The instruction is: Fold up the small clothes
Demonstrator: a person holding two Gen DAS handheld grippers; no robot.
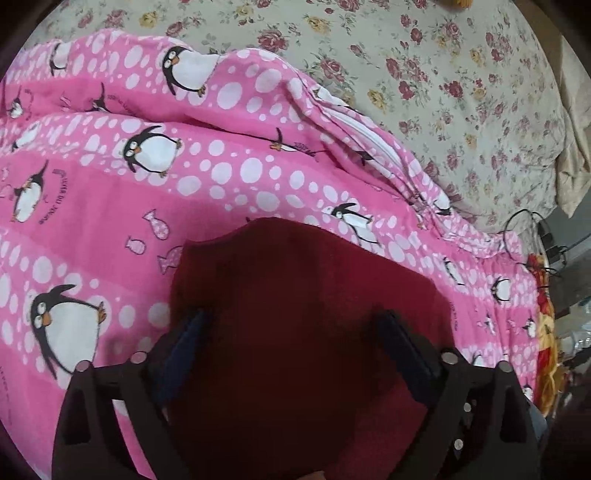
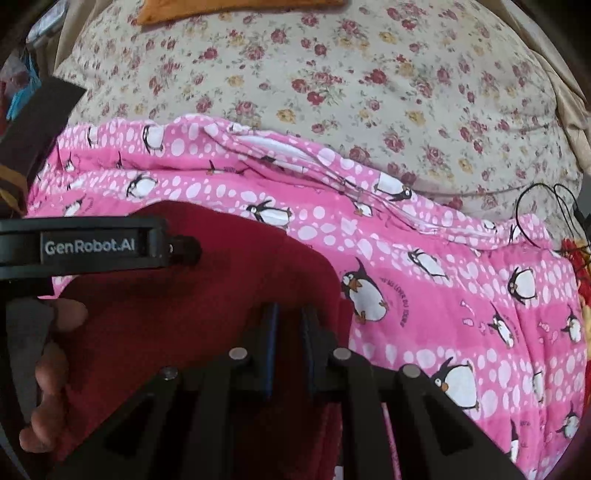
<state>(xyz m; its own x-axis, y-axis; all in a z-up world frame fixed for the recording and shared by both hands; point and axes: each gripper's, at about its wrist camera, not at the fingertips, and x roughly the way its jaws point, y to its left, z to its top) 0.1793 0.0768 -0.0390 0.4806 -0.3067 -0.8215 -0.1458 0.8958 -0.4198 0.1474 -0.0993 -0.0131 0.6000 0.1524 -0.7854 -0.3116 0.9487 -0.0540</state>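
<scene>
A dark red garment [image 1: 303, 295] lies on a pink penguin-print blanket [image 1: 110, 206]. In the left wrist view my left gripper [image 1: 291, 325] is open, its blue-padded fingers spread wide over the red cloth. In the right wrist view the red garment [image 2: 207, 291] fills the lower left. My right gripper [image 2: 288, 321] has its jaws close together with red cloth between them, at the garment's right edge. The left gripper's body, marked GenRobot.AI [image 2: 88, 245], and the hand holding it show at the left.
The pink blanket [image 2: 461, 295] lies over a floral bedsheet [image 2: 351, 85]. A black cable [image 2: 546, 210] lies at the bed's right edge. An orange cloth [image 2: 229, 9] is at the far side. Red and yellow fabric [image 1: 546, 325] lies at the right.
</scene>
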